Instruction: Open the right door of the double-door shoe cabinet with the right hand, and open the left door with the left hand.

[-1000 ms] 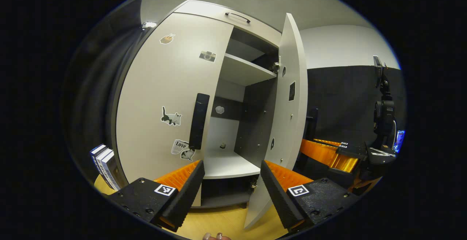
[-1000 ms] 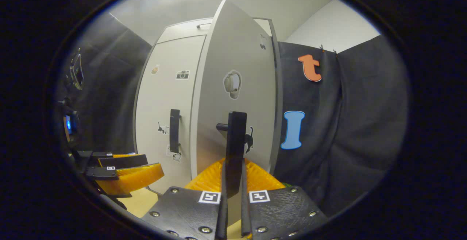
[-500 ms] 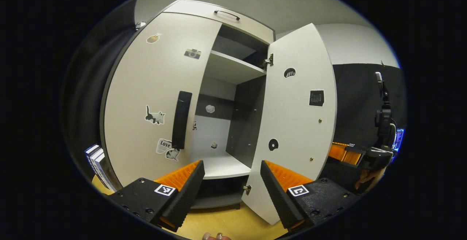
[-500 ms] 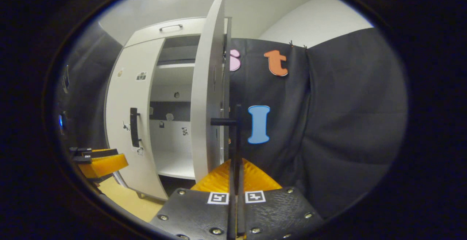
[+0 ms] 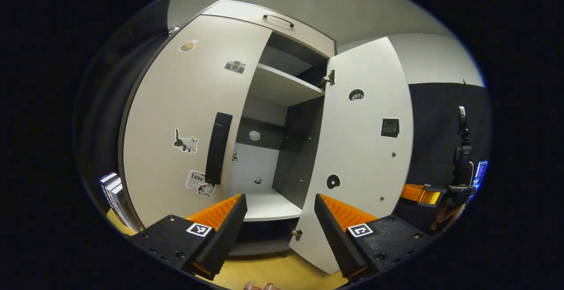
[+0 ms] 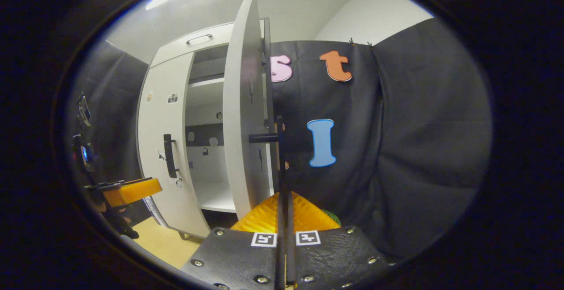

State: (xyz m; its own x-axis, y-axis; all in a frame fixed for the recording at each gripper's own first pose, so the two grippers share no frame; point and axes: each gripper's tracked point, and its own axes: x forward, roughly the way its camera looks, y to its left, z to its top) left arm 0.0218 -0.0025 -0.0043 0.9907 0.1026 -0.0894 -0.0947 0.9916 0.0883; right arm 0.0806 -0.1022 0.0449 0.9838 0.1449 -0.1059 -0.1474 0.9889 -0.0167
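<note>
Cabinet (image 5: 264, 12) work is half done by the look of it: the right door (image 5: 365, 149) stands swung wide, its handle (image 6: 282, 166) pinched between your right tongs (image 6: 284, 210). The left door (image 5: 176, 118) is shut, its dark handle (image 5: 218, 149) near your left tongs (image 5: 277, 219), which are spread apart and not touching it. Let go on the right only once that door rests steady. Then bring the left tongs square onto the vertical bar, near its middle, close both fingers across it, and pull in an arc around the hinge side, not straight back, so the grip does not slip.
</note>
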